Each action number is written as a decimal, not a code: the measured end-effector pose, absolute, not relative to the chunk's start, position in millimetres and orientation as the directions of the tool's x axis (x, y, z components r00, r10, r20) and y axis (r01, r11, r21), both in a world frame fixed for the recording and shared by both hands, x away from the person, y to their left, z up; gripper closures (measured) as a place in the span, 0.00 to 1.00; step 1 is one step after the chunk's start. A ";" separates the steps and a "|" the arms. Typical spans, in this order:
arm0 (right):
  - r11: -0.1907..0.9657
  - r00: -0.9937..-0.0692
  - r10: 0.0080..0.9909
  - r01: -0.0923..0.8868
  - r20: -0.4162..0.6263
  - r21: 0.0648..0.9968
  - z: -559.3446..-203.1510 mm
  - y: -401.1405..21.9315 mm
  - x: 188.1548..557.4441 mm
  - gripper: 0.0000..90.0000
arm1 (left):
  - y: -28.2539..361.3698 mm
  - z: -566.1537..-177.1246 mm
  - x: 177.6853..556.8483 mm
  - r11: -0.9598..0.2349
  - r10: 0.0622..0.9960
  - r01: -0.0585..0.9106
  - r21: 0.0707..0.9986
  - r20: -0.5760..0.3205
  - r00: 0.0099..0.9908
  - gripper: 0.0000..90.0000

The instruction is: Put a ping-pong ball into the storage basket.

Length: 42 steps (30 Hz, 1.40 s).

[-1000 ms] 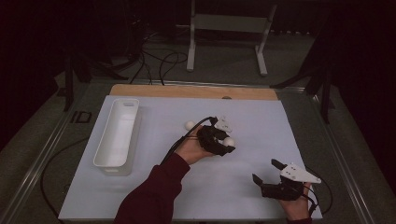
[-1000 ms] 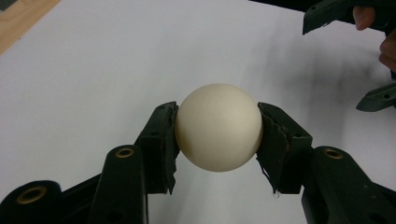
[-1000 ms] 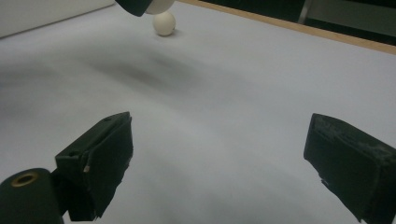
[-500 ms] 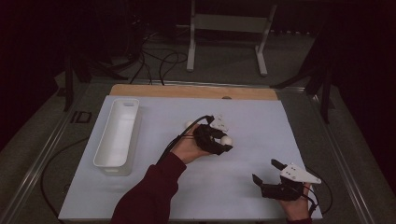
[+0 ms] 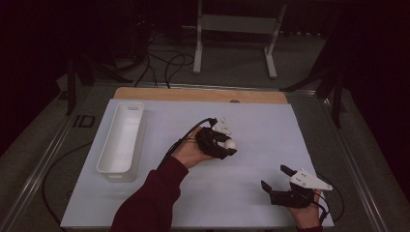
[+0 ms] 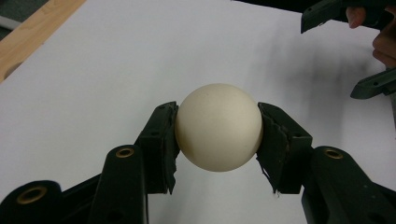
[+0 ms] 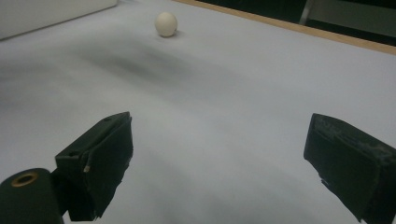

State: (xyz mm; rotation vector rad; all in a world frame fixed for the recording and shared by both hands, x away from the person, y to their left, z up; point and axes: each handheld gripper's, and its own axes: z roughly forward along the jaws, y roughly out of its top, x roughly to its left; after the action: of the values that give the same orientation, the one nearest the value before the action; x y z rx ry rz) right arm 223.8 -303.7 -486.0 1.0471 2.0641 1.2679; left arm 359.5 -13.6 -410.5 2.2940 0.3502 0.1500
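High view: a white ball (image 5: 230,143) is gripped in the left gripper (image 5: 226,145) above the middle of the white mat (image 5: 270,130). A white tray (image 5: 121,137) sits near the mat's left edge, well apart from the ball. The right gripper (image 5: 275,179) is held low at the near right, jaws spread, nothing between them.

Left gripper view: the ball (image 6: 218,127) is pinched on both sides by the pads (image 6: 163,140); it is probably lifted off the mat, though the gap beneath is hard to judge.

Right gripper view: the jaws are seen wide apart and empty; a second ball (image 7: 166,24) is seen lying on the mat far ahead.

Step judged: ball grasped, carry in hand. Next, a swing left to the tray is called for, with the grip kept firm until the ball is over it.
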 end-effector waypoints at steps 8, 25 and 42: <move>0.270 -0.582 0.813 0.347 -0.020 0.898 -485.8 -303.8 223.6 0.09 | -9.1 -409.8 361.0 -0.640 0.305 0.206 0.740 -0.001 0.952 0.57; 0.269 -0.583 0.812 0.349 -0.016 0.898 -486.3 -303.0 223.7 0.09 | 5.0 -404.1 361.1 -0.632 0.314 0.205 0.747 0.005 0.949 0.57; 0.267 -0.581 0.813 0.350 -0.015 0.898 -485.9 -303.7 223.4 0.09 | 19.4 -398.5 362.7 -0.624 0.339 0.214 0.751 0.013 0.941 0.57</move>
State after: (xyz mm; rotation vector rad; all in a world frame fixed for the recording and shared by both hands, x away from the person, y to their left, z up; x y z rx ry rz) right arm 223.4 -303.7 -485.9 1.0486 2.0620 1.2743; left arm 362.7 19.4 -398.5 2.2663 0.3890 0.1944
